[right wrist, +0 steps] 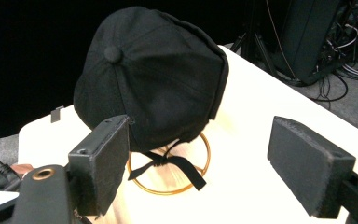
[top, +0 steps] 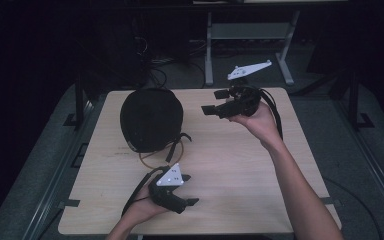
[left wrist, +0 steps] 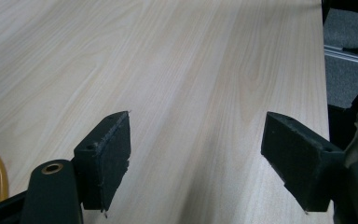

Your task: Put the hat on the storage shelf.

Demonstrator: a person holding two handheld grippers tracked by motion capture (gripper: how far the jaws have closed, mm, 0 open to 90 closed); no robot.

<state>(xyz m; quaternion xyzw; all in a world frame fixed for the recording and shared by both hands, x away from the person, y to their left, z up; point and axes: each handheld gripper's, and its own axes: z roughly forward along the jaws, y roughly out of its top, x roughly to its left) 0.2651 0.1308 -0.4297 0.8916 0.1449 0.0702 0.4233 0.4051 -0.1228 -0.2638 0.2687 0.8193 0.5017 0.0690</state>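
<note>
A black cap (top: 150,119) sat on a gold ring stand (top: 156,161) toward the desk's (top: 240,170) far left corner, its strap (top: 177,142) hanging loose over the ring on the near side. The left gripper (top: 189,190) was held low by the near edge, a little left of the middle, pointing right along the wood — its jaws stood wide apart with only bare desk between them, and a bit of the gold ring showed at the edge of the left gripper view. The right gripper (top: 214,102) was raised above the far edge, aimed left at the cap — its jaws were apart too, holding nothing, and in the right gripper view the cap (right wrist: 154,74) and ring (right wrist: 170,163) lay beyond them.
</note>
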